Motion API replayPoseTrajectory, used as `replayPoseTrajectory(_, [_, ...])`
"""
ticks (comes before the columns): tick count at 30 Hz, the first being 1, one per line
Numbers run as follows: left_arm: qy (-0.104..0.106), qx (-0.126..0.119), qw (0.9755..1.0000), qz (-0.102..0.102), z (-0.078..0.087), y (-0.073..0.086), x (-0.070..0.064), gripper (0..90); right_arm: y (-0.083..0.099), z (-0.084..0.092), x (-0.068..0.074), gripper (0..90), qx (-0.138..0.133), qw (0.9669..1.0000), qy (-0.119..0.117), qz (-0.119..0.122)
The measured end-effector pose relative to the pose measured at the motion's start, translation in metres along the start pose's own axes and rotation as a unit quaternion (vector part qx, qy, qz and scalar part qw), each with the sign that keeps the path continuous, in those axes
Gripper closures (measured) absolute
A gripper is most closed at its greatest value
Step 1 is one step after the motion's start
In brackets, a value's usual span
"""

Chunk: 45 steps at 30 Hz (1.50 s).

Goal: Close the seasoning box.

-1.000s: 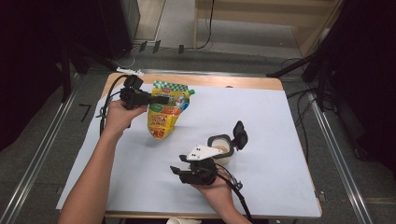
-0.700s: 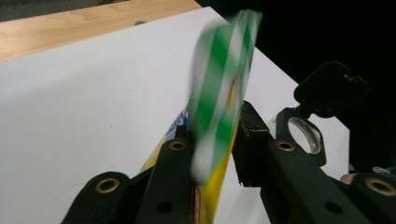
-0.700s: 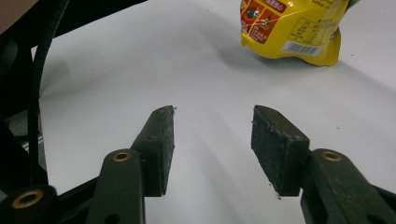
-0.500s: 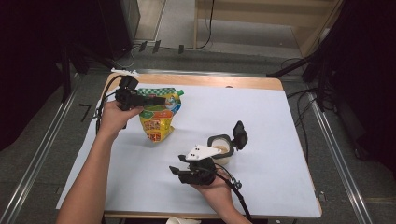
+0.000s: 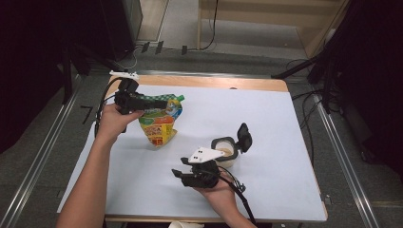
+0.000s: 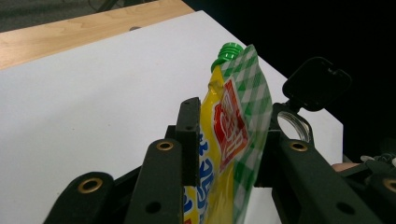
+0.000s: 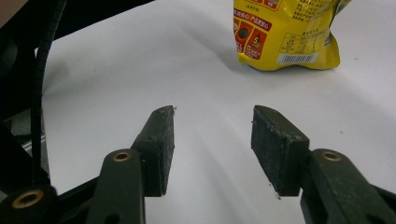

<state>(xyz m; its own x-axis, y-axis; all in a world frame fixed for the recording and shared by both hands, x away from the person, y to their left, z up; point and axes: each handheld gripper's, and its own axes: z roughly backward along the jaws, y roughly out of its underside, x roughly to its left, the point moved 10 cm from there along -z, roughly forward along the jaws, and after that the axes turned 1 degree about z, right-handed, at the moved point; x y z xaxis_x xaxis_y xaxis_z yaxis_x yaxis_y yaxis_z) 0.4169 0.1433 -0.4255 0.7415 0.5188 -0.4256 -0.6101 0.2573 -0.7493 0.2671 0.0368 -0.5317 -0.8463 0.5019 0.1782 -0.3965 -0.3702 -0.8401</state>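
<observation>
Yellow-and-green spouted foil pouch (image 6: 229,140) stood upright between left gripper (image 6: 224,140) jaws, just been opening, pads barely clear. Right gripper (image 7: 212,149) released, empty. Withdrawal left.

Place: a lab or studio set up for recording, not a home.
Tabletop (image 5: 285,123): wood, covered by a plain white sheet, standing alone on a grey floor.
Surroundings: black curtains (image 5: 43,52) hang on both sides.
Floor: metal rails (image 5: 40,156) run along it, with loose cables (image 5: 209,28) and stand legs (image 5: 304,69) beyond the far edge.
Background: a pale wooden frame (image 5: 266,12).
</observation>
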Motion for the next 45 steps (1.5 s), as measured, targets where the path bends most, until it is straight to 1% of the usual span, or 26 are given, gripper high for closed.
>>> replayPoseTrajectory(7, [-0.007, 0.002, 1.0, 0.005, 0.002, 0.002, -0.002, 65.6, -0.001, -0.001, 0.001, 50.6, 0.001, 1.0, -0.002, 0.001])
replayPoseTrajectory(10, [-0.013, 0.0, 0.9999, 0.002, 0.003, 0.002, -0.003, 64.6, -0.001, -0.001, 0.001, 50.6, 0.002, 1.0, -0.004, 0.002])
replayPoseTrajectory(12, [-0.011, -0.004, 0.9999, 0.0, 0.004, 0.001, -0.005, 63.6, -0.001, -0.002, 0.001, 50.6, 0.001, 1.0, -0.005, 0.001])
replayPoseTrajectory(14, [-0.01, -0.006, 0.9999, 0.003, 0.005, 0.001, -0.006, 60.8, -0.001, -0.002, 0.001, 50.6, 0.001, 1.0, -0.005, 0.002])
replayPoseTrajectory(16, [-0.011, -0.005, 0.9999, 0.0, 0.006, 0.001, -0.006, 60.0, -0.002, -0.002, 0.002, 50.6, 0.001, 1.0, -0.006, 0.002])
replayPoseTrajectory(19, [-0.014, -0.004, 0.9999, 0.002, 0.008, 0.002, -0.007, 58.5, -0.002, -0.002, 0.002, 50.6, 0.002, 1.0, -0.006, 0.002])
replayPoseTrajectory(21, [-0.016, -0.008, 0.9998, 0.0, 0.009, 0.001, -0.007, 57.3, -0.002, -0.003, 0.002, 50.6, 0.002, 1.0, -0.006, 0.004])
replayPoseTrajectory(25, [-0.019, -0.014, 0.9997, -0.008, 0.012, -0.001, -0.009, 55.9, -0.002, -0.002, 0.002, 50.6, 0.002, 1.0, -0.007, 0.003])
replayPoseTrajectory(28, [-0.023, -0.006, 0.9997, -0.01, 0.012, -0.001, -0.01, 55.5, -0.002, -0.002, 0.002, 50.7, 0.001, 1.0, -0.007, 0.003])
replayPoseTrajectory(37, [-0.03, -0.011, 0.9994, -0.012, 0.019, -0.005, -0.015, 54.2, -0.002, -0.003, 0.002, 50.6, 0.003, 1.0, -0.006, 0.004])
replayPoseTrajectory(42, [-0.028, -0.011, 0.9995, -0.005, 0.02, -0.007, -0.017, 54.2, -0.002, -0.003, 0.002, 50.6, 0.004, 1.0, -0.007, 0.005])
replayPoseTrajectory(45, [-0.026, -0.008, 0.9996, 0.009, 0.021, -0.007, -0.016, 54.2, -0.001, -0.003, 0.002, 50.7, 0.006, 0.9999, -0.008, 0.004])
